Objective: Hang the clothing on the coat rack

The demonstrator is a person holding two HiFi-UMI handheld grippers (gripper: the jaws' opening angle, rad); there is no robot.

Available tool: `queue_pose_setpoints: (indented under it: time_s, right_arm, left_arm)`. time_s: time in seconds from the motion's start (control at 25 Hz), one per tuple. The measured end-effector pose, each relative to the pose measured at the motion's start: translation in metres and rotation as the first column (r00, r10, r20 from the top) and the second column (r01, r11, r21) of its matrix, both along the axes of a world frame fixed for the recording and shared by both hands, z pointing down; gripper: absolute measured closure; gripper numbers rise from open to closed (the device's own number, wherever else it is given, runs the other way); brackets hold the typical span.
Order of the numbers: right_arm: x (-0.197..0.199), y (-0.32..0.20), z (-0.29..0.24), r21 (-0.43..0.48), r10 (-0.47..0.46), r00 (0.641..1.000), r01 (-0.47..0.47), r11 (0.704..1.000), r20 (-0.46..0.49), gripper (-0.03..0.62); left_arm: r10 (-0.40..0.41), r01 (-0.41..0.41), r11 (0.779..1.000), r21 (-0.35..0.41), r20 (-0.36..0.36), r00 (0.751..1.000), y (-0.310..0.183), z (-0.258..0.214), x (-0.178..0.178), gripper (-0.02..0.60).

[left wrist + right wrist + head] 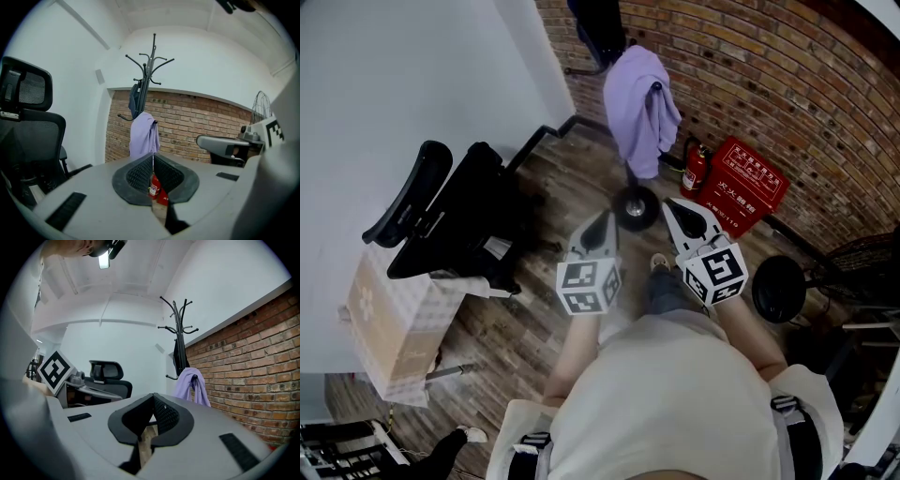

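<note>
A lilac garment (641,110) hangs on the black coat rack (635,204), draped over a low hook; it also shows in the left gripper view as the lilac garment (144,134) on the coat rack (149,70), and in the right gripper view as the garment (191,385) on the rack (178,333). A dark garment (135,101) hangs higher on the same rack. My left gripper (602,226) and right gripper (678,209) are held side by side in front of the rack's base, well short of the clothing. Both are shut with nothing between the jaws.
A black office chair (455,216) stands to the left by the white wall. A red fire extinguisher (695,169) and a red box (743,185) sit against the brick wall. A cardboard box (389,323) is at lower left, and a round black stand base (778,288) at right.
</note>
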State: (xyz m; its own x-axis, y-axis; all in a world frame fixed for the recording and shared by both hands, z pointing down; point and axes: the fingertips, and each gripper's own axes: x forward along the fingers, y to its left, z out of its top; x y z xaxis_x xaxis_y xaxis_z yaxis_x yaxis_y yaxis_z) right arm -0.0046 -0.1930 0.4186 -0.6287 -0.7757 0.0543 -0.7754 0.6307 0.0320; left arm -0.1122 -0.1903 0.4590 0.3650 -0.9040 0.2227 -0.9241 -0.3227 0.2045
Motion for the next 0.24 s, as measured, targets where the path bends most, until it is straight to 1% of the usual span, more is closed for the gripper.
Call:
queue_pose_setpoints:
  time_s: [0.24]
  right_arm:
    - [0.0028,0.0003,-0.0019,0.01,0.003,1.0,-0.004,1.0,0.003,0.594]
  left_arm:
    - [0.013,-0.013,1.0,-0.003,0.009,1.0,0.0006,0.0011,0.004,0.571]
